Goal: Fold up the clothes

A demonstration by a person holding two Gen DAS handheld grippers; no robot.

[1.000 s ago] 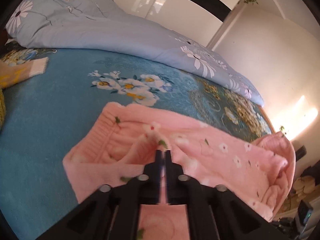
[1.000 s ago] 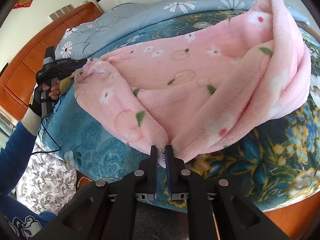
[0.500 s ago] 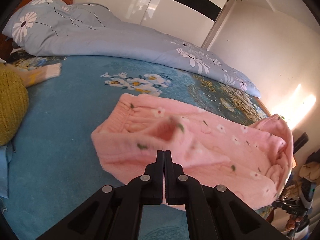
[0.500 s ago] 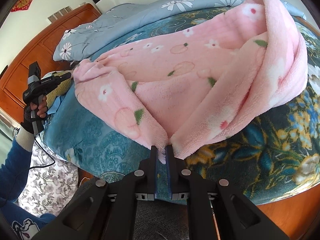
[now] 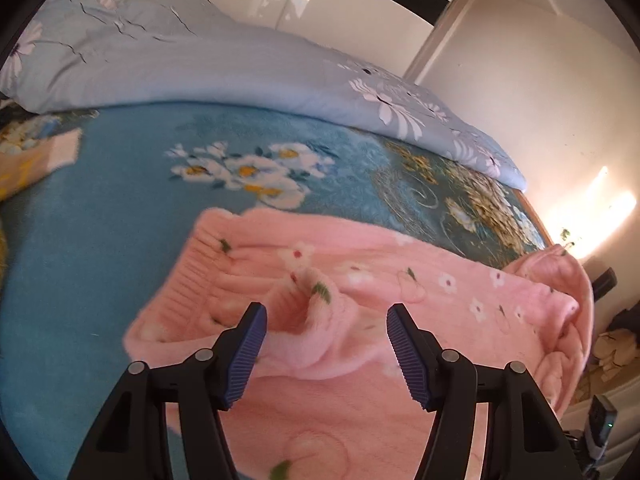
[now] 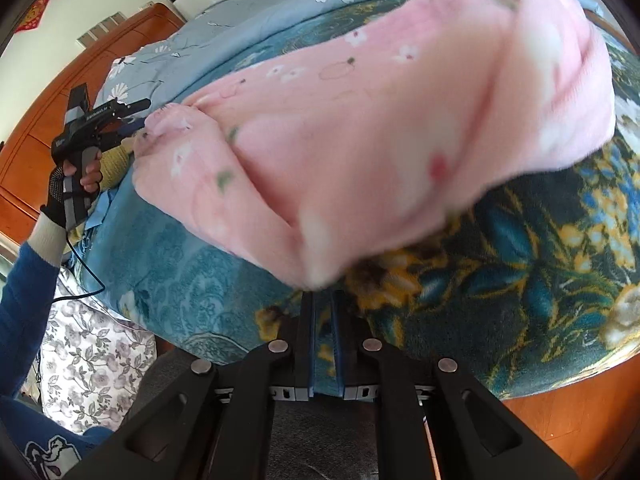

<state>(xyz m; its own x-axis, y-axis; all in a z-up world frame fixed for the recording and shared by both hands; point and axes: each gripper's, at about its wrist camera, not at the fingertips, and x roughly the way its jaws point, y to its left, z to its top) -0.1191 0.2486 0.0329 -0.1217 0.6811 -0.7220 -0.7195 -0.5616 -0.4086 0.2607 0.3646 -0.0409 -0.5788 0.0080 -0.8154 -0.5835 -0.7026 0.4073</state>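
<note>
A pink fleece garment with small flowers (image 5: 360,292) lies folded on the blue floral bedspread (image 5: 100,220). My left gripper (image 5: 324,336) is open, its blue pads on either side of a raised fold at the garment's ribbed end, holding nothing. In the right wrist view the same garment (image 6: 380,120) hangs toward the bed's edge. My right gripper (image 6: 322,300) is nearly shut just under its lowest corner; the cloth is blurred and seems to sit above the tips, so a grip cannot be told. The left gripper (image 6: 132,116) shows at the garment's far end.
A light blue floral duvet (image 5: 240,64) lies bunched along the far side of the bed. A yellow and white cloth (image 5: 36,160) lies at the left edge. A wooden headboard (image 6: 48,128) stands behind. A grey floral sheet (image 6: 92,356) hangs beside the bed.
My left gripper opened wide and moved back onto the garment's ribbed end. The garment near my right gripper shifted and blurred; its corner has risen out of the jaws.
</note>
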